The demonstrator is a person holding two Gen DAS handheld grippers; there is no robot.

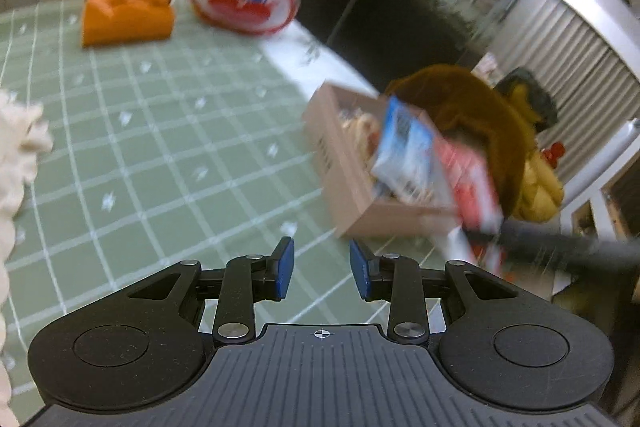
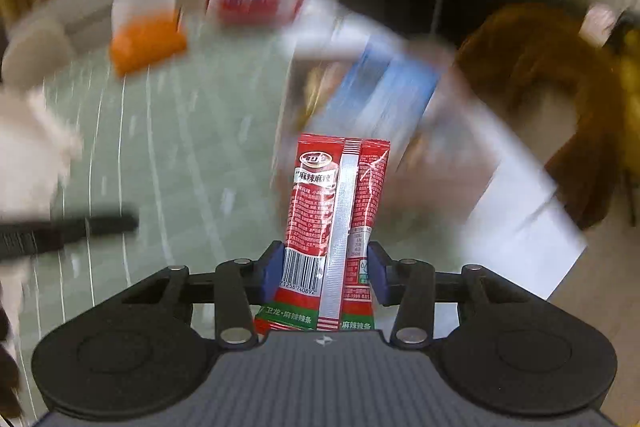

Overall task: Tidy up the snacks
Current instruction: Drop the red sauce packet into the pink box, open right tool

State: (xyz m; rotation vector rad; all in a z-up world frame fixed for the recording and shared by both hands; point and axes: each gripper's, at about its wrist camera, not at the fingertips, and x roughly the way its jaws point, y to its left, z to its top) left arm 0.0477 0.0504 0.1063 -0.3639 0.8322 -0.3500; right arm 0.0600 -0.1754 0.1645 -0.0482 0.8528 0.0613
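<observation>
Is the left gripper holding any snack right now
No, the left gripper stands open with only the green checked tablecloth showing between its blue pads.

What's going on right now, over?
Left hand-held gripper open, empty. Right hand-held gripper clamped on red snack packet. Snack box ahead, nothing blocking.

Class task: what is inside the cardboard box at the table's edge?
Inside the cardboard box, a blue-and-white packet stands tilted, with pale snacks behind. Whatever lies beneath them is covered and blurred.
</observation>
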